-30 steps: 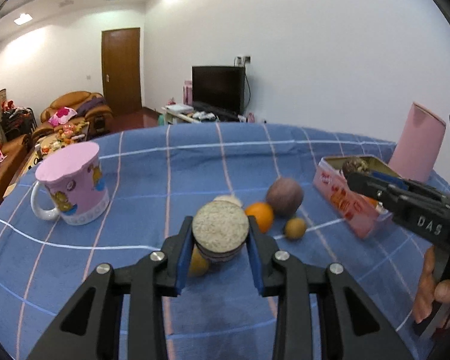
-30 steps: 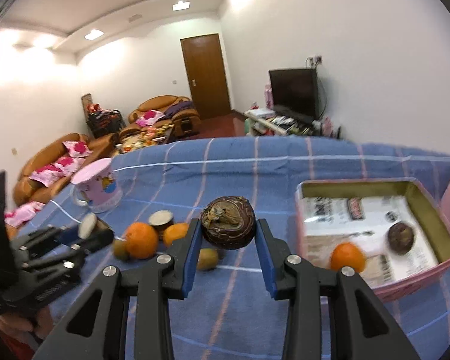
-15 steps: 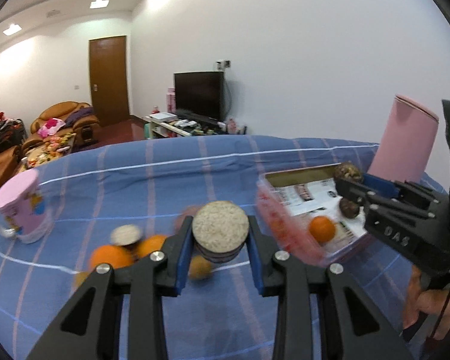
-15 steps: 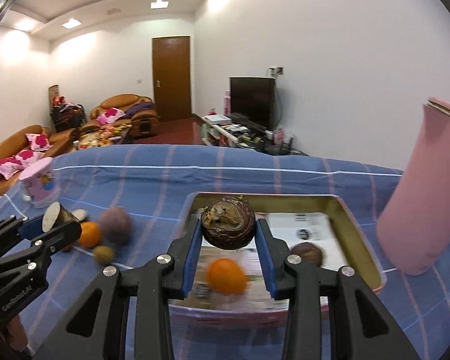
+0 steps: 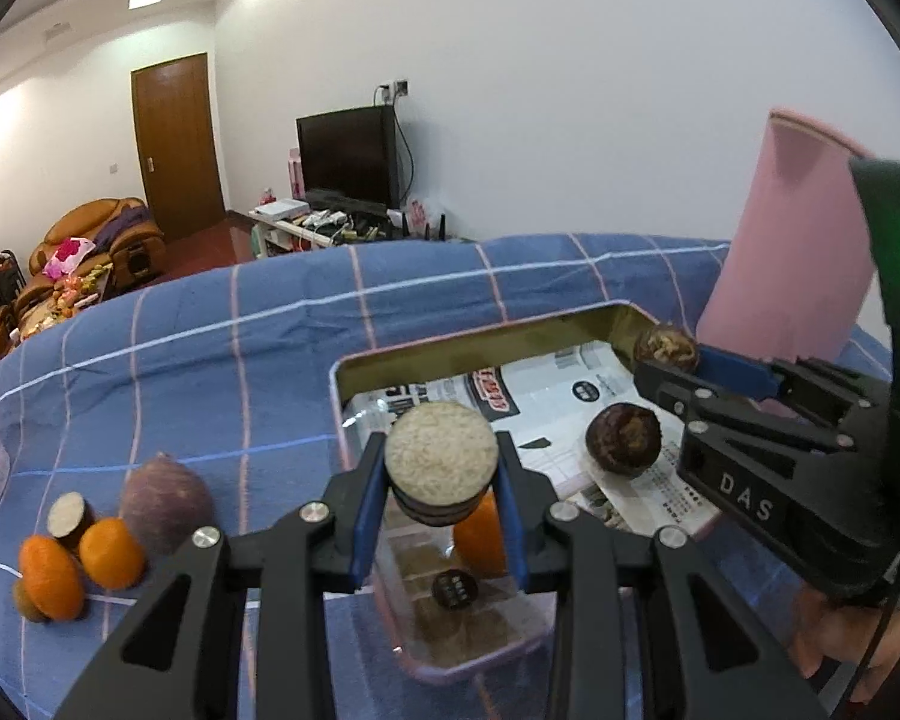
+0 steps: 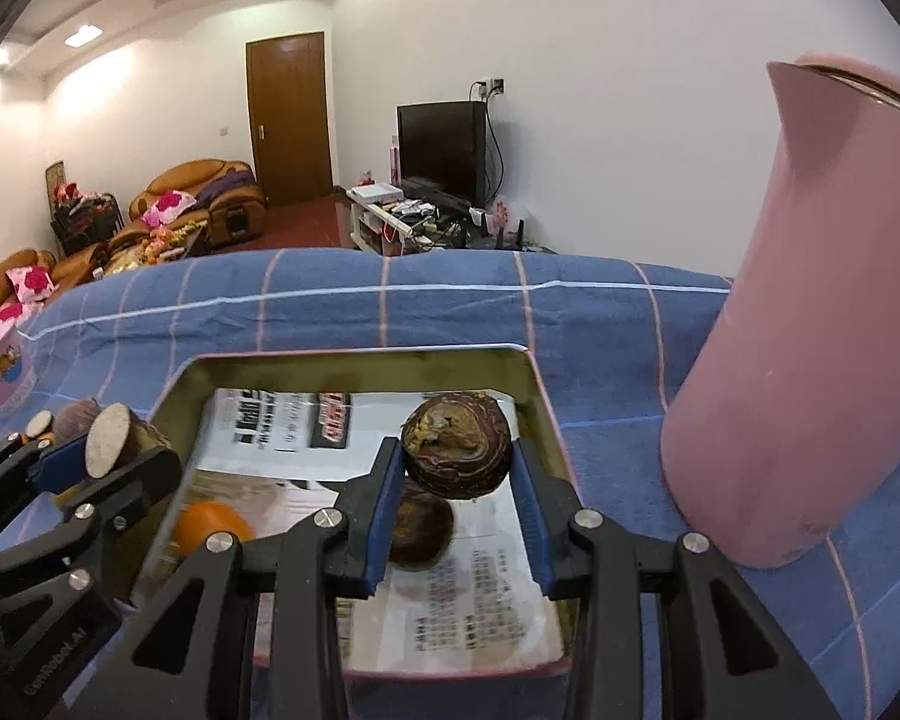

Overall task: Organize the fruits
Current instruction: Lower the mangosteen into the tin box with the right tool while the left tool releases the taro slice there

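Both loads mid-frame over the tin: left gripper clamps a cut taro piece, right gripper grips a dark round fruit; two fruits already inside, several waiting at lower left.

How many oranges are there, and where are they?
3: two oranges on the blue cloth left of the tin, one orange inside it behind the left gripper. Others may be hidden.

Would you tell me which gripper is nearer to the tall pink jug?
Right. The right gripper hangs over the tin beside the pink jug; the left gripper is at the tin's opposite side.
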Tool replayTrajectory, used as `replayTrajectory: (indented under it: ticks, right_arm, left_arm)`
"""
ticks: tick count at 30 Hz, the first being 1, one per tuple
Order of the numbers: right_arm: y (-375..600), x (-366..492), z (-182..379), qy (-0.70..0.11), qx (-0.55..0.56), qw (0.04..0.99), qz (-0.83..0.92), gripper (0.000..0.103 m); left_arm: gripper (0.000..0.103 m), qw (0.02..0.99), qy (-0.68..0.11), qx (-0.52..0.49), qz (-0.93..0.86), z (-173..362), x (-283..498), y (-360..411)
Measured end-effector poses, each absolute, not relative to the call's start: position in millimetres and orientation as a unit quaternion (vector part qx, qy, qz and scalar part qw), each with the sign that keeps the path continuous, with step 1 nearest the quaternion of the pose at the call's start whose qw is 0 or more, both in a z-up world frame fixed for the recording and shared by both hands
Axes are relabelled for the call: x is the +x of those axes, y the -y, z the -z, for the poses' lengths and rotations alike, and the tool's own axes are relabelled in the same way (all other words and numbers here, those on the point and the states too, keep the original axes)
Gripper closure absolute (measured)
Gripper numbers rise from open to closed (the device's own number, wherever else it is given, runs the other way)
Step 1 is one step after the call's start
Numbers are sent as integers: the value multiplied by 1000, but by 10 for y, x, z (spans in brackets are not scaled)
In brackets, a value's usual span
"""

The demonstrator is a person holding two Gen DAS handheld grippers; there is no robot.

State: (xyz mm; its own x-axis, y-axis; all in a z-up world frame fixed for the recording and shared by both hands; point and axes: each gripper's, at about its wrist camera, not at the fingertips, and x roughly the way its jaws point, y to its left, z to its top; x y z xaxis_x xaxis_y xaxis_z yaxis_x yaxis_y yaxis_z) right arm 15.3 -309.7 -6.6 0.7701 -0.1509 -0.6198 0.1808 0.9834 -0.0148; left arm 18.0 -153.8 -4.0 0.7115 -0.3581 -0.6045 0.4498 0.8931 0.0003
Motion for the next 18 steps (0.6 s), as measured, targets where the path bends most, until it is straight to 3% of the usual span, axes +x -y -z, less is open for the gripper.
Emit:
replayTrajectory:
  ticks: [12,14,17,18]
  right_arm:
    - [3001,235,162,-351,12,934,62,65]
    - [2988,232,159,-350,17,935,55,64]
    - [2977,211,135,-342,21,938,51,61]
    - [2977,201,126,-339,21,939,54,55]
  left_arm:
    - [65,916,-333,78,212,94,269,1606]
    - [50,918,-325,79,213,79,242,1609]
    - [43,930,-297,88,196,23,149,1605]
    - [41,933,-291,89,192,12,134,1597]
